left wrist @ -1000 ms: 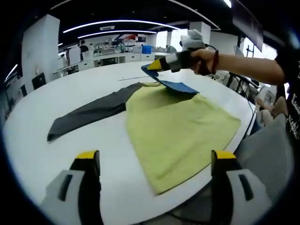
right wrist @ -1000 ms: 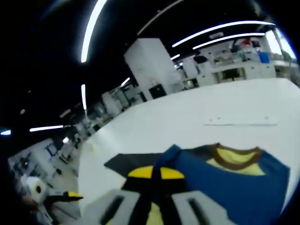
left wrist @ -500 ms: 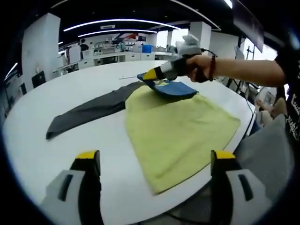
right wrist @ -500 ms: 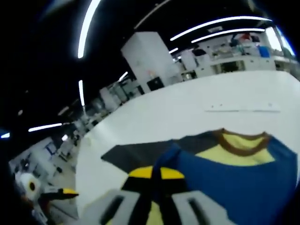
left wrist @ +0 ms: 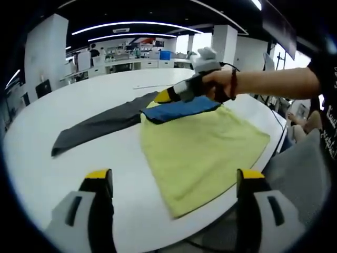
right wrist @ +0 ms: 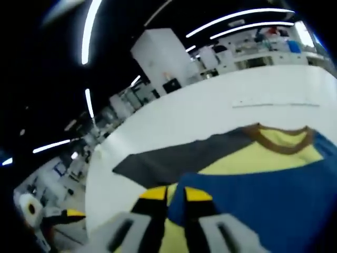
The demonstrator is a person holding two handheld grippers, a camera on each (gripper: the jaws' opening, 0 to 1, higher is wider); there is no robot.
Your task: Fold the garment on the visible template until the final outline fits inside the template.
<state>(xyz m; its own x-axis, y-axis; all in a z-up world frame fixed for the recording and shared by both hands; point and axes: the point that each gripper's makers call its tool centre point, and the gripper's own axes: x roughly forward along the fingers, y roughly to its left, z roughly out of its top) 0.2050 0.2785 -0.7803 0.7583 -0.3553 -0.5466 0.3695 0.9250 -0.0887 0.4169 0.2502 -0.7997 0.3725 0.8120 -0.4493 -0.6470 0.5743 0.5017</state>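
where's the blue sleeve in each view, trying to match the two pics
Left gripper view: the blue sleeve lies folded across the top of the yellow shirt body, upper centre, under the right gripper.
Right gripper view: it fills the lower right, beside that view's own yellow-tipped jaws.
Shared landmark: the dark grey sleeve stretched out on the white table.

bare table [left wrist: 79, 105] left of garment [left wrist: 200, 147]; free room.

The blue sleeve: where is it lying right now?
In the left gripper view the blue sleeve lies folded across the upper part of the yellow shirt body, beside the grey sleeve, with the right tongs at its end.
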